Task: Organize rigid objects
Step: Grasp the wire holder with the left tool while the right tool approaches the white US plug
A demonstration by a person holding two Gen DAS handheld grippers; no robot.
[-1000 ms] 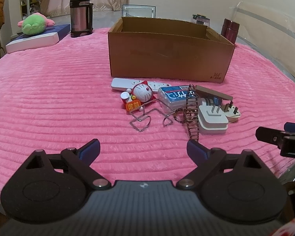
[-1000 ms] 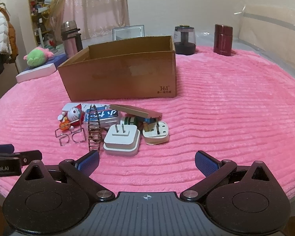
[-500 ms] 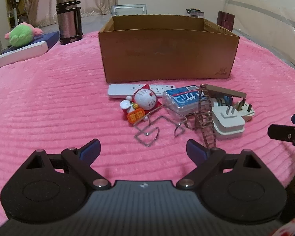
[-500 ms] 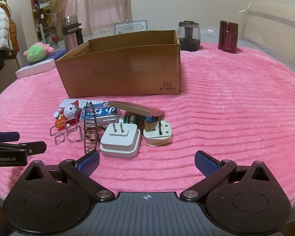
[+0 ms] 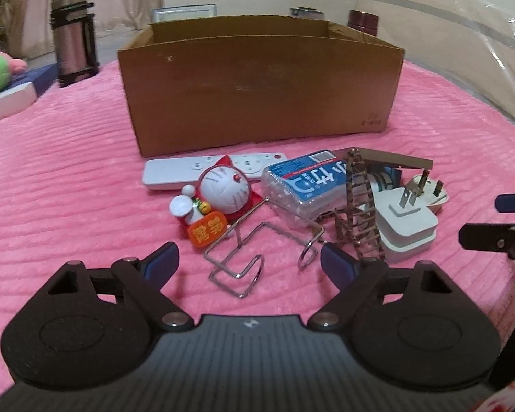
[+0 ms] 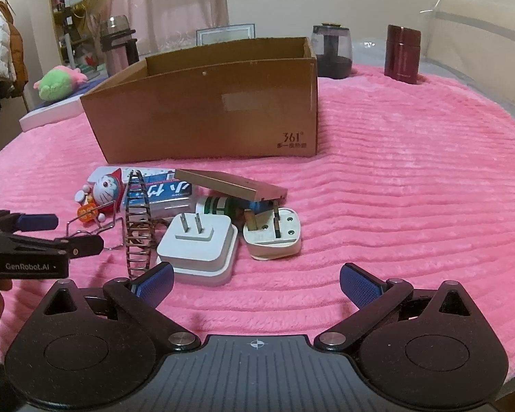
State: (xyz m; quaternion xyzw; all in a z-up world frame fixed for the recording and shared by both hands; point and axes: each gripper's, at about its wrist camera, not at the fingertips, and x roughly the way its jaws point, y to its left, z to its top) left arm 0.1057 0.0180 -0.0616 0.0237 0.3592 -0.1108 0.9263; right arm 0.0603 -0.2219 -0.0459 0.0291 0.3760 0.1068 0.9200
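Observation:
A pile of small rigid objects lies on the pink blanket in front of an open cardboard box (image 5: 261,89) (image 6: 206,116). It holds a white remote (image 5: 175,173), a cat figurine (image 5: 219,195) (image 6: 103,190), a wire rack (image 5: 254,250), a clear plastic case with a blue label (image 5: 305,185) (image 6: 168,194), a wooden ladder model (image 5: 360,206) (image 6: 139,219), a white square charger (image 5: 405,226) (image 6: 199,243) and a round white plug (image 6: 274,233). My left gripper (image 5: 250,261) is open just before the wire rack. My right gripper (image 6: 255,281) is open just before the charger.
A steel thermos (image 5: 72,34), a green plush toy (image 6: 56,82) on a white box, a dark jar (image 6: 333,51) and a maroon flask (image 6: 403,53) stand around the back. A picture frame (image 6: 226,32) stands behind the box. The blanket's edge is near on the right.
Both grippers have moved forward and lower toward the pile, which now looks larger. Both stay open and hold nothing.

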